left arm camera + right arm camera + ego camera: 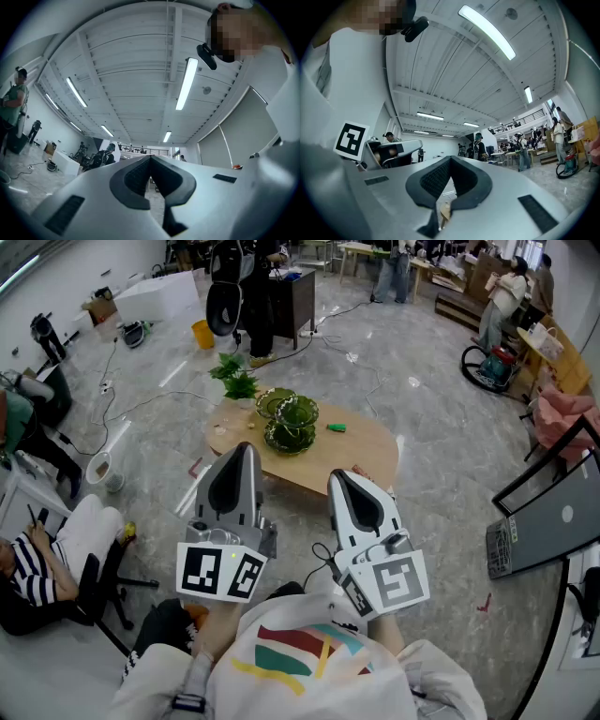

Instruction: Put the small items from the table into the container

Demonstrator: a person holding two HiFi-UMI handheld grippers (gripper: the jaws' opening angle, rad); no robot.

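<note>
Open floor is seen round the table. The left gripper and right gripper are held closed, empty. The green item is seen at the right gripper's twelve o'clock, apart.

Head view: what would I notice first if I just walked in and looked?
Two big grey grippers fill the front of the picture, the left gripper and the right gripper, side by side, both shut with nothing in them. Past them, mid-picture, stands a low wooden table with shiny green bowls on it and a small green thing lying just to their right.
</note>
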